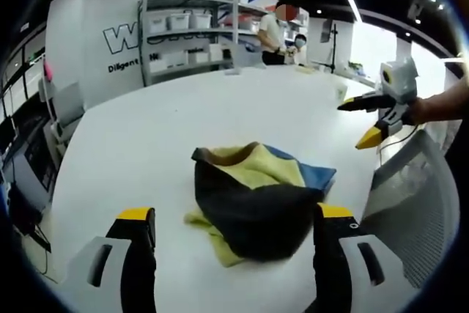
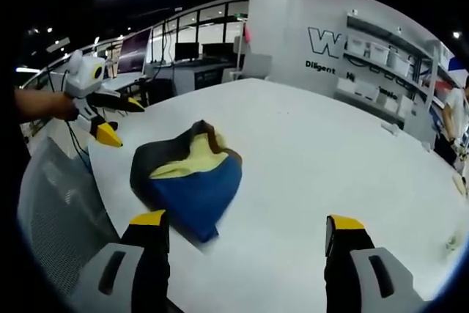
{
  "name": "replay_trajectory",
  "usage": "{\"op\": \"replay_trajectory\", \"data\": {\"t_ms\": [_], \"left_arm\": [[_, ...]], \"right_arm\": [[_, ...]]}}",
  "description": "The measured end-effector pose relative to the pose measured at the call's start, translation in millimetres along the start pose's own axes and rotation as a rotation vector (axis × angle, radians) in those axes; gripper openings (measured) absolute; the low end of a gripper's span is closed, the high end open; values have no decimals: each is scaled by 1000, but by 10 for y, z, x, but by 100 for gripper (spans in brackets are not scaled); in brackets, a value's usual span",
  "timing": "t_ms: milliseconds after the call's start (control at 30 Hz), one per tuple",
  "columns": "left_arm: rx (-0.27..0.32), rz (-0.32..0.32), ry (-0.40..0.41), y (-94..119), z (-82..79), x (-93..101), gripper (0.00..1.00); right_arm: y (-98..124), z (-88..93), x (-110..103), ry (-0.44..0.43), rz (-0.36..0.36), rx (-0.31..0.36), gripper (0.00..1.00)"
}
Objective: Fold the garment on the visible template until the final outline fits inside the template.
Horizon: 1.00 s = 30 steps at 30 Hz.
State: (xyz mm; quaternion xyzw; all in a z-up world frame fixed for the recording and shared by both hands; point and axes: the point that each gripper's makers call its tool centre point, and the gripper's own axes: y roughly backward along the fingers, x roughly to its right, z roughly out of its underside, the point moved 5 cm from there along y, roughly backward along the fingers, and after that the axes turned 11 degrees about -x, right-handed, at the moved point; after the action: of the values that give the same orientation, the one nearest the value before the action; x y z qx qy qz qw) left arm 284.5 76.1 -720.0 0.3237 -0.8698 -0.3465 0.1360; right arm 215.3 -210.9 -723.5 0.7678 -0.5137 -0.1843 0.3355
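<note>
1. Both my tongs hang released above the table, holding nothing: the left gripper [image 1: 234, 218] has its yellow-tipped jaws spread wide either side of the cloth in the left gripper view, and the right gripper [image 2: 245, 229] is spread the same way.
2. Straight ahead of my left gripper lies the crumpled black, yellow and blue fabric garment [image 1: 256, 199], bunched in a heap on the broad white round table [image 1: 183, 122], its long axis running roughly away from me.
3. My left gripper looks nearer the heap; from the right one it sits forward and to the left [image 2: 187, 177].
4. No template outline is visible to me.
5. Black dominates the left gripper view; the right gripper view shows the blue panel.
</note>
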Motion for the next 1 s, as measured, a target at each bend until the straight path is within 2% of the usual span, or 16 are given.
{"op": "replay_trajectory", "data": {"t_ms": [300,467,667,1000], "left_arm": [[-1,-1,7,-75,-51,-31,85],[17,7,-6,-97,-101,-37,79],[25,5,-8,-122,-171,-78,80],[14,-1,-9,-151,-196,-148,84]], "right_arm": [[-65,-29,-24,2,-11,1,86],[-89,-68,-28,3,-14,6,85],[-104,-129,-31,8,-19,17,85],[-151,-188,-39,12,-28,33,82]]}}
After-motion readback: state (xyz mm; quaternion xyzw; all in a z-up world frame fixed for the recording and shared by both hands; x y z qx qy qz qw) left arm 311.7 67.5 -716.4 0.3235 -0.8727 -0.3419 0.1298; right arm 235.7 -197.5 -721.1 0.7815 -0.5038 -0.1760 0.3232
